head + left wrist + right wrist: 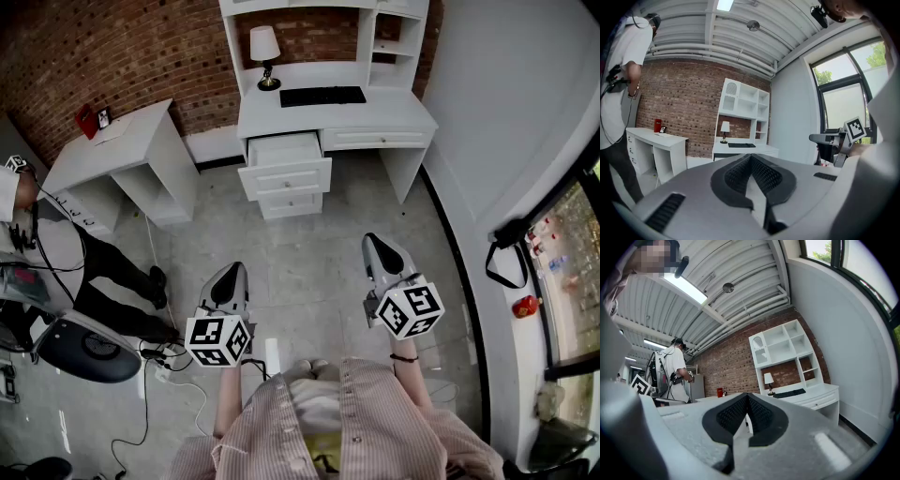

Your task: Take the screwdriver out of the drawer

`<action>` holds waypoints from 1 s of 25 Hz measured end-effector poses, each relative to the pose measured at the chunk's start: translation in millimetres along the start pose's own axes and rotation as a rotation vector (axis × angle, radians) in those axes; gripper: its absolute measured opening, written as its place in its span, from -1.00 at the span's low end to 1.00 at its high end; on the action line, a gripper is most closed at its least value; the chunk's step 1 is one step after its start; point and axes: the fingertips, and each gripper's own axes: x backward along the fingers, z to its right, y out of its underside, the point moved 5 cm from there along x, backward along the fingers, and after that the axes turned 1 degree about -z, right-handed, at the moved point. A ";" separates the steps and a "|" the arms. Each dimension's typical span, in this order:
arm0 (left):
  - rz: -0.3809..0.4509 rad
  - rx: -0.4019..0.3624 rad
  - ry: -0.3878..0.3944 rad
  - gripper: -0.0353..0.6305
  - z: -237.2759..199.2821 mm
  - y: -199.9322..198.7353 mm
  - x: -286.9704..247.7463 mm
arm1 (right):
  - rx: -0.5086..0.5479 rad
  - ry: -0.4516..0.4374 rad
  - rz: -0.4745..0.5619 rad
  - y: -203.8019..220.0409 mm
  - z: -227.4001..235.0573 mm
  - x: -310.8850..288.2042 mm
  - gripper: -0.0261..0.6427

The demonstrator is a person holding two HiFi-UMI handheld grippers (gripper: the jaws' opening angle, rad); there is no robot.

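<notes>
Because the left hand-held gripper (232, 272) is closed and empty, the open drawer (284, 148) at upper centre, well away, presumably holds the unseen screwdriver, and the right hand-held gripper (375, 246) is closed too, a blind reach risks shoving it aside.

White desk (398, 111), black keyboard (322, 96), red-brown brick wall (122, 47), grey floor (305, 258). My left gripper (751, 157) and right gripper (746, 395): grey and black. My shirt (352, 422): pink-striped.
</notes>
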 end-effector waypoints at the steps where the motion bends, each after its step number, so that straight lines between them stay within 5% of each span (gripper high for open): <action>1: -0.001 0.000 0.000 -0.89 1.2 1.3 0.1 | 0.001 0.000 -0.001 0.7 0.9 1.2 -0.91; 25: -0.044 0.077 -0.021 -0.89 21.0 26.5 -30.1 | -0.038 -0.045 -0.025 22.1 34.3 -23.8 -0.90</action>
